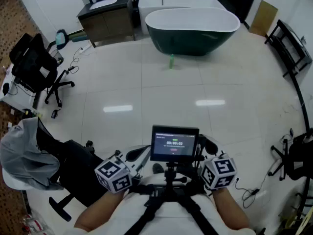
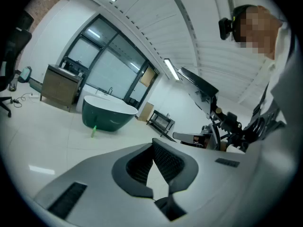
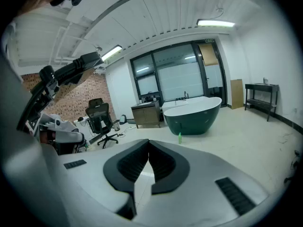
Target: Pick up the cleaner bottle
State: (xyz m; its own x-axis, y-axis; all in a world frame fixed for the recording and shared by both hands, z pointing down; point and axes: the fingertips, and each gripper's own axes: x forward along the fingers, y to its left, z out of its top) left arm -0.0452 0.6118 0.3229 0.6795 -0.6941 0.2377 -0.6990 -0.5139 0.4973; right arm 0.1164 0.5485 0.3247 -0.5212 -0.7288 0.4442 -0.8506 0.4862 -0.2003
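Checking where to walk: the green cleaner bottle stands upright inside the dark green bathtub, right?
Not inside. The cleaner bottle stands upright on the floor in front of the dark green bathtub, outside it, as the head view shows.

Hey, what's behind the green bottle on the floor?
The dark green bathtub stands just behind the bottle, and a white ledge runs behind that. Whatever lies between bathtub and ledge is hidden by the bathtub.
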